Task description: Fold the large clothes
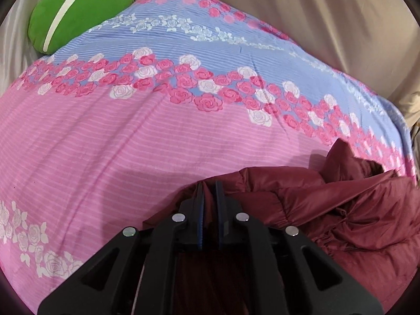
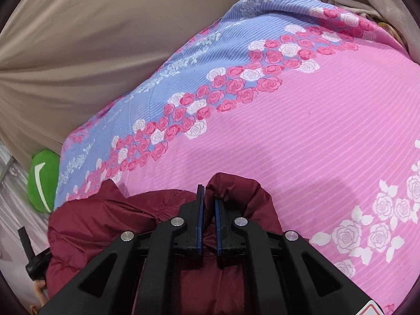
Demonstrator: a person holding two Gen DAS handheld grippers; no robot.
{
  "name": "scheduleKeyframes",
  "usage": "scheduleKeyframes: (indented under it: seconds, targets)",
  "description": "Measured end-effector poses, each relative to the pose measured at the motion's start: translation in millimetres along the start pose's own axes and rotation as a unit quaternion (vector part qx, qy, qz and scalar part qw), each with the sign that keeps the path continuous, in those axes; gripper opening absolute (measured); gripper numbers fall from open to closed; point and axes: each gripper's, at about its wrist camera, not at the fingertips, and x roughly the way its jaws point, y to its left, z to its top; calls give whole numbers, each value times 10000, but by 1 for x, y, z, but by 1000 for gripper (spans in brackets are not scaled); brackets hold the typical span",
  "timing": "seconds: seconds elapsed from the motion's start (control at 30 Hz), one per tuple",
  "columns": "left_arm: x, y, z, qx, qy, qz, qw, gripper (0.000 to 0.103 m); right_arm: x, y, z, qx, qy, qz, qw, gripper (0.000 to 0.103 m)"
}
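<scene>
Left tongs [image 1: 210, 186] nearly closed, maroon jacket [image 1: 341, 210] fabric pinched between the pads. Right tongs [image 2: 208, 193] likewise narrow, gripping a puffy jacket fold [image 2: 236, 191]. The jacket lies bunched on a pink-and-blue rose-print bedspread [image 1: 105, 144]; its full shape is hidden beneath both tools. Green cushion [image 1: 78, 13] partly tucked behind the bedspread.
</scene>
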Motion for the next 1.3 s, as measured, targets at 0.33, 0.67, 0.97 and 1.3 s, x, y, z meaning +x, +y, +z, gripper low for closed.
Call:
scheduleKeyframes:
  seconds: [0.33,0.67,0.97,1.3]
  targets:
    - [-158,-33,8,729,-1209,-475,9888,62,-120,92,-15,-1389,-893,386,9855,33]
    - [-124,-136,-106,2196,414,-1480,9634,62,-85,186,-156,-2896,793,1417,9433,32]
    - [-101,-62,-126,2073,112,98,9782,63,-99,56,-123,-2112,207,-826,9737,24]
    - [-113,-60,-109,2061,-137,621,9765,66,-146,55,-83,-1638,-359,-502,9846,38]
